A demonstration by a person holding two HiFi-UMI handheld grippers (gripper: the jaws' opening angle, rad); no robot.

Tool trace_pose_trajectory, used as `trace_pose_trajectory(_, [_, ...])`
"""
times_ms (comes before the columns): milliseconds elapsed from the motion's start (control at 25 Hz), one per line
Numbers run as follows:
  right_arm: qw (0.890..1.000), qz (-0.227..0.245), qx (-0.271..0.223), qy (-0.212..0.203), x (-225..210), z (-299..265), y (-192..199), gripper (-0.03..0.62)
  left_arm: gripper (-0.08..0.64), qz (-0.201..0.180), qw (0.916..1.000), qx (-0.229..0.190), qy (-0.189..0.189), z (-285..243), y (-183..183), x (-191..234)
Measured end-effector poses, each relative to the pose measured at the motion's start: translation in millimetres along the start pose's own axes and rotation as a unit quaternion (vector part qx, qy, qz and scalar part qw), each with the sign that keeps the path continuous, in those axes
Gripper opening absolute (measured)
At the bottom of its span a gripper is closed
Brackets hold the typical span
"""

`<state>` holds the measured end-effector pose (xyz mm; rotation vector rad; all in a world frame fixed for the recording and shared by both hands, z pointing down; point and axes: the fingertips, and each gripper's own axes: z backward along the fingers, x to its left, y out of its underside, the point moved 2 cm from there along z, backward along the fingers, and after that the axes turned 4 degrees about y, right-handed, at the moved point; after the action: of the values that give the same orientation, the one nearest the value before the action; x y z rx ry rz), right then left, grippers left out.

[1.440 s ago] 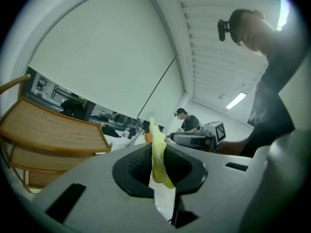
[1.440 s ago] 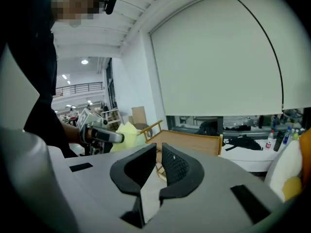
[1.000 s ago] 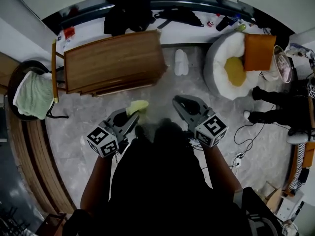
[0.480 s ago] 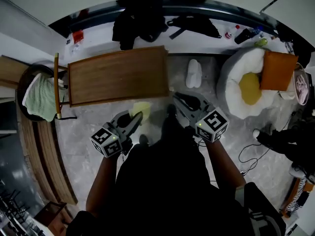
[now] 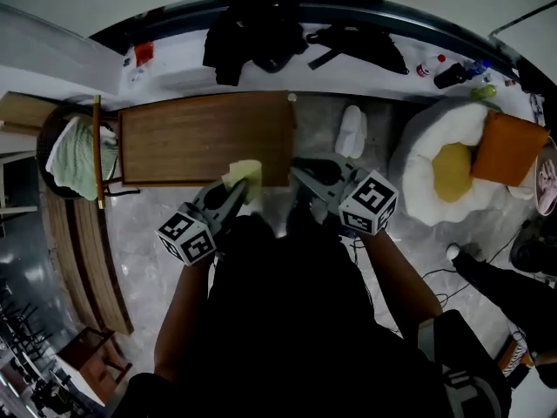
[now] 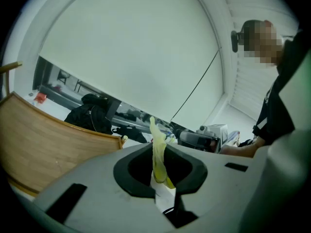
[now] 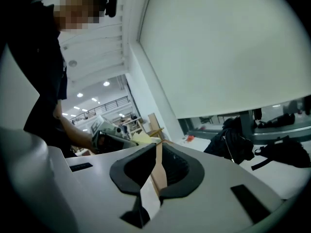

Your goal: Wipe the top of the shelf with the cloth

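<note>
At the near right edge of the wooden shelf top (image 5: 200,138), the yellow cloth (image 5: 244,173) sits pinched in the closed left gripper (image 5: 237,190). Wiping appears not yet begun; the whole top is left to cover. The right gripper (image 5: 303,172), just right of the cloth, is closed on nothing. No legible writing shows; the marker cubes (image 5: 185,238) carry only square patterns.

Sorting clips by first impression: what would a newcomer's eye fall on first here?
The yellow cloth pinched in the left gripper, at the near edge of the wooden shelf, mid-frame in the head view. Next, the white round cushion on the floor at right, with an orange pillow on it.
</note>
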<state>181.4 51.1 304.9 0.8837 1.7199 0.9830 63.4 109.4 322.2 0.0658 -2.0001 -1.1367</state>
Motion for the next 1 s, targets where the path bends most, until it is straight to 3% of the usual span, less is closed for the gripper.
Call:
trace_pose_trajectory(320, [0.996, 0.013, 0.041, 0.079, -55, -46, 0, 0.044, 0.034, 0.002, 0.9997, 0.026, 0.002, -54, -22, 52])
trace_pose_trajectory(480, [0.988, -0.008, 0.055, 0.147, -83, -59, -5, 0.044, 0.034, 0.012, 0.9979, 0.060, 0.018, -79, -20, 82])
trace_pose_trajectory(760, [0.970, 0.005, 0.113, 0.213, -128, -87, -3, 0.043, 0.034, 0.045, 0.9941, 0.094, 0.031, -115, -25, 134])
trace_pose_trajectory(1000, [0.961, -0.021, 0.142, 0.234, -174, -115, 17, 0.044, 0.034, 0.082, 0.9893, 0.121, -0.003, -151, -13, 171])
